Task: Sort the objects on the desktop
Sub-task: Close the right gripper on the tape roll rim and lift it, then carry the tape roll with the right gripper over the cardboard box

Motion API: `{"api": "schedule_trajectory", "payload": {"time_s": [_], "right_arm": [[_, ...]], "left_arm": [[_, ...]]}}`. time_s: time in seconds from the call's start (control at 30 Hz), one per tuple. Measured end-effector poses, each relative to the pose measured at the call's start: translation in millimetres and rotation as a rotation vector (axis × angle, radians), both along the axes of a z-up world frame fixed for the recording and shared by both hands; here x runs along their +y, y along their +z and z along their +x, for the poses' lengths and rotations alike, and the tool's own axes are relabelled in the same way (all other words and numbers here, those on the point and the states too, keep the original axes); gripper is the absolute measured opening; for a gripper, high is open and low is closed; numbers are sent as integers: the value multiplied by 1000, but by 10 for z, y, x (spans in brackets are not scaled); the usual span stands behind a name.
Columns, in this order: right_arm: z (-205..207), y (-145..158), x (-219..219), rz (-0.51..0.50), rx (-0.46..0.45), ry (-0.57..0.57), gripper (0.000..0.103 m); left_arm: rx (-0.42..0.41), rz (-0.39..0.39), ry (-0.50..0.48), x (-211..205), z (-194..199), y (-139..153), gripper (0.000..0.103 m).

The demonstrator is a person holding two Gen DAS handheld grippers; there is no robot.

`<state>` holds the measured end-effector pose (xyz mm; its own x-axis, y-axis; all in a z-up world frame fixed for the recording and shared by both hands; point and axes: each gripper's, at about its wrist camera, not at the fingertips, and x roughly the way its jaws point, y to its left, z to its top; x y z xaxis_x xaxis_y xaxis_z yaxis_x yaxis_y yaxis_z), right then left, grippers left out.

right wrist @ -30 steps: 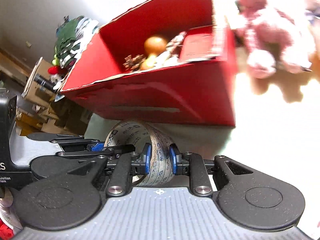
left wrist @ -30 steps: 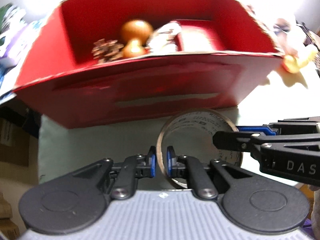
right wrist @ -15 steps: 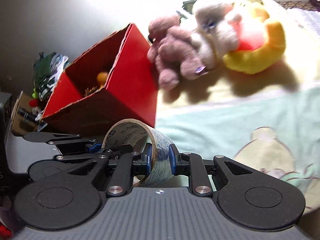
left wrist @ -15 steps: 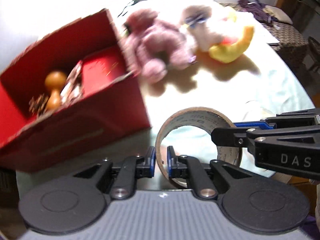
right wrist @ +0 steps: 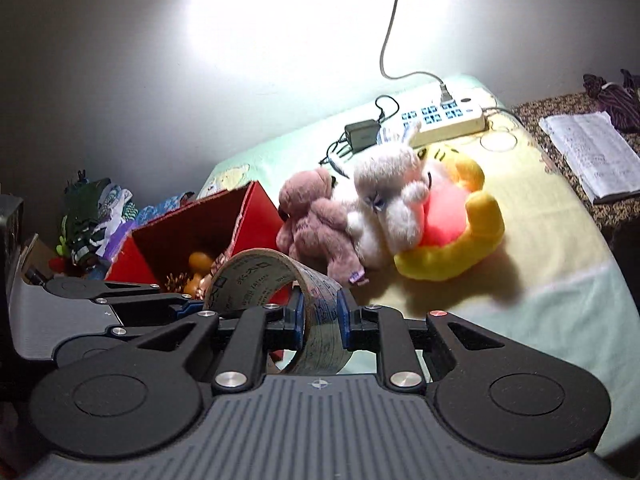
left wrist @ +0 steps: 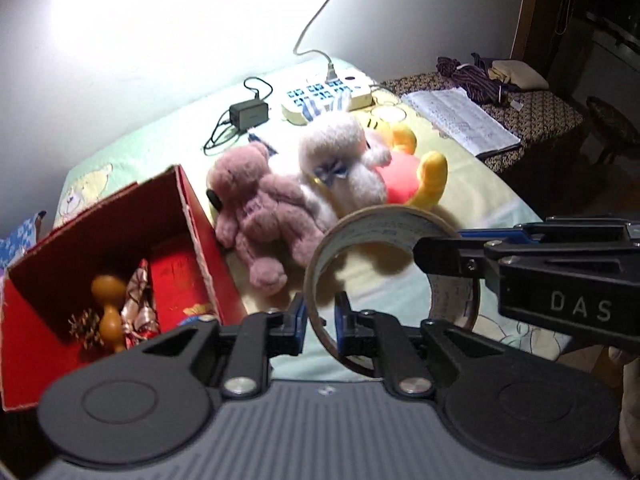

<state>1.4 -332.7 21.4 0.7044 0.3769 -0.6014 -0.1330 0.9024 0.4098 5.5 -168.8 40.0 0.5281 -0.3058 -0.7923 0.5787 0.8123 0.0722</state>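
- Both grippers grip one tape roll (left wrist: 390,276), raised above the table's near edge: my left gripper (left wrist: 320,316) is clamped on its near wall, my right gripper (right wrist: 319,314) closed across its band.
- Red box (left wrist: 120,272) sits at the table's left edge, beside the pink bear (left wrist: 264,216).
- Judgement: release one gripper first, then carry the roll over the box opening, keeping it level and clear of the rim.

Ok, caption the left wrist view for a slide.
Both grippers clamp a tape roll beside the red box.
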Motion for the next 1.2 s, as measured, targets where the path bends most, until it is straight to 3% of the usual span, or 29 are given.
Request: {"api": "schedule_trajectory", "payload": {"time_s": [0.23,0.43,0.77,0.93,1.2], "right_arm": [[271,302,459,-15,-114,48,19],[656,293,1036,-3,-128,136,19],[1125,-200,1988,14,62,299,17],[1291,-430,2309,13,193,357,16],[1535,-627,2539,-7,360,467,16]], "left_arm": [[-97,-24,50,462,313,372,8],[-110,12,122,1012,652,358,8],[43,63,245,1919,1137,-115,9],[109,126,253,2154,1230,-385,10],[197,149,283,2359,1350,-599,10]]}}
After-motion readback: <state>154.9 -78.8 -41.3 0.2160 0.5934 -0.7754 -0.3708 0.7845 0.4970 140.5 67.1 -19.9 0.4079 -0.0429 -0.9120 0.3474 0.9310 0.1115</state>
